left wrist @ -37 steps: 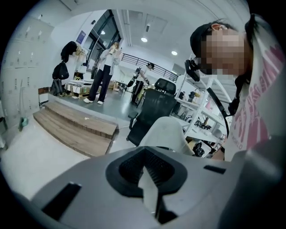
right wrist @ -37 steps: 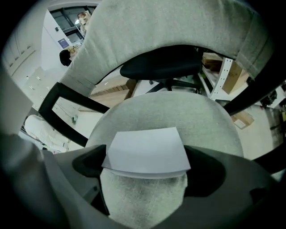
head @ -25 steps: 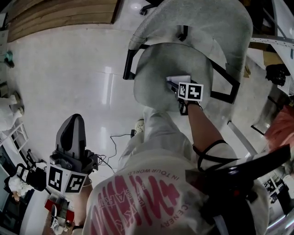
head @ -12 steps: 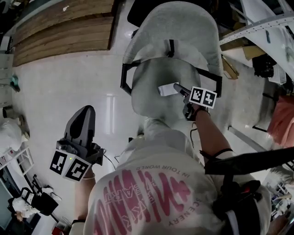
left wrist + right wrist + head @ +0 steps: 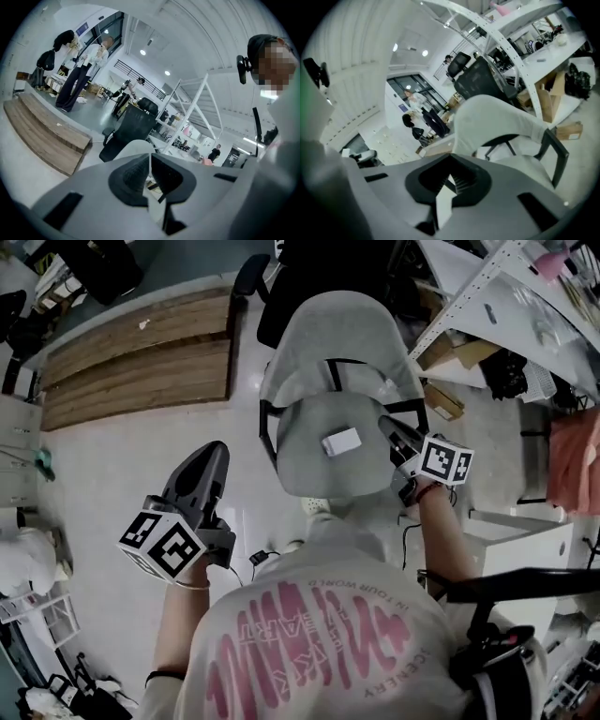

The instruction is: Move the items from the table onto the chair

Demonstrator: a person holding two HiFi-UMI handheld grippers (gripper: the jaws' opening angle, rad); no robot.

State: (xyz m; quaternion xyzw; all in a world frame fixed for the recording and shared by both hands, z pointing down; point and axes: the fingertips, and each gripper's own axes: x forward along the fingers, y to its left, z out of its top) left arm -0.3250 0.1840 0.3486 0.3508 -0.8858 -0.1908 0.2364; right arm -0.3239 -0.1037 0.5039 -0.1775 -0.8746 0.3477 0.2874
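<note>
right tongs (image 5: 385,424) risen, just closed empty | left tongs (image 5: 216,450) together | box (image 5: 340,441): head view only

Armrests (image 5: 271,430) flank seat (image 5: 309,472), seemingly free around box (image 5: 340,442).

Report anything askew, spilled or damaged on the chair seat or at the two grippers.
Nothing stands out. The small white rectangular item lies flat on the grey fabric chair, well inside the seat's edges, merely angled. The left gripper is shut and empty; the right gripper has just closed its jaws, with nothing between them.
</note>
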